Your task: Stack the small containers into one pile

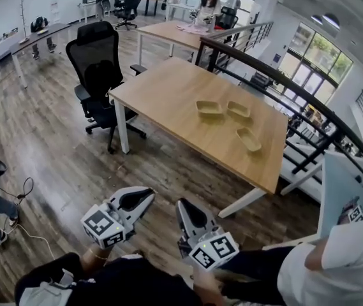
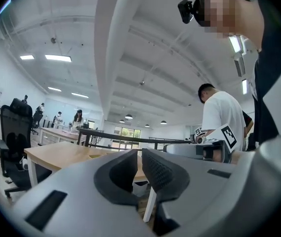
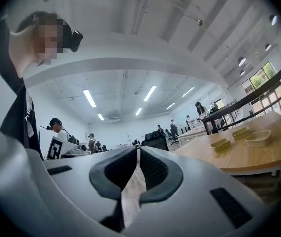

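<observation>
Head view: a wooden table [image 1: 168, 101] stands on plank floor [image 1: 53, 145] beside a railing [image 1: 277, 75]. Three containers [image 1: 209, 109] lie apart on it, well ahead of the left claw [image 1: 148, 197] and right claw [image 1: 180, 205], which hang over the floor.

Left gripper view: the left claw [image 2: 139, 154] is closed and empty, with the table [image 2: 61, 154] ahead-left.

Right gripper view: the right claw [image 3: 138, 152] is closed and holds nothing, with the containers [image 3: 220, 143] ahead-right.

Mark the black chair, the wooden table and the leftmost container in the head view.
Chair [image 1: 94, 59]: head view, on its backrest.
Table [image 1: 168, 97]: head view, on the bare top.
Leftmost container [image 1: 209, 109]: head view, on its inside floor.
</observation>
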`<state>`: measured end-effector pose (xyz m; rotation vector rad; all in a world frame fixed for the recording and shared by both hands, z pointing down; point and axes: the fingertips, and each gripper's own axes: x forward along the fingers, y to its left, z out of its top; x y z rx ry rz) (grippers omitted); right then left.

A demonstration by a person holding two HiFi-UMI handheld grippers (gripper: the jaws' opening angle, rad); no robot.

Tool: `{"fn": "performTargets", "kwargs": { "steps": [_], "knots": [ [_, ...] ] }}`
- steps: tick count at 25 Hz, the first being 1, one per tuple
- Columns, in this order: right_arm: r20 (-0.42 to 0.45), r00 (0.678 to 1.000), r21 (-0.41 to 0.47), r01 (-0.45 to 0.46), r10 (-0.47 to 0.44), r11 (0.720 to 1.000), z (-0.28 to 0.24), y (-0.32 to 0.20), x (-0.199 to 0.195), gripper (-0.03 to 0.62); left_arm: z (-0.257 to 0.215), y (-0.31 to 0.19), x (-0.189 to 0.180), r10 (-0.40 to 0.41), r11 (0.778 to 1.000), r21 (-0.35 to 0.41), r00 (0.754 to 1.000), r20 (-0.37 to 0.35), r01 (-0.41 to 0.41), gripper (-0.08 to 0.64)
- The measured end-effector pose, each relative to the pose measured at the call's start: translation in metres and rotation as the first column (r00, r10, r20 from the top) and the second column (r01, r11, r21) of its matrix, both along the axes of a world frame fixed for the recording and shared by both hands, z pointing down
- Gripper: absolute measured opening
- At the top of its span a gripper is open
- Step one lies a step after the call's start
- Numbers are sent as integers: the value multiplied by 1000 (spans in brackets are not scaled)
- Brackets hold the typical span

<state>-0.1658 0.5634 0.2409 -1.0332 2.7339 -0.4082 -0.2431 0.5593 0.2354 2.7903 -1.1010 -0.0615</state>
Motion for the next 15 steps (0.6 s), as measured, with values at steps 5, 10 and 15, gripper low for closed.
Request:
{"fn": "performTargets", "kwargs": {
  "steps": [5,10,15],
  "knots": [
    [-27,999,-8,-33,33,999,0,-18,-27,32,-1,-21,-31,21,1000,-17,1000,-21,-21,38],
    [-63,997,-33,-51,49,998,7,-24,-42,32,12,-37,-50,28,998,-48,998,-58,-31,38],
    [-99,990,-40,-104,100,994,7,-35,-35,32,19,-48,-45,73,995,-67,994,-76,-78,38]
  ]
}}
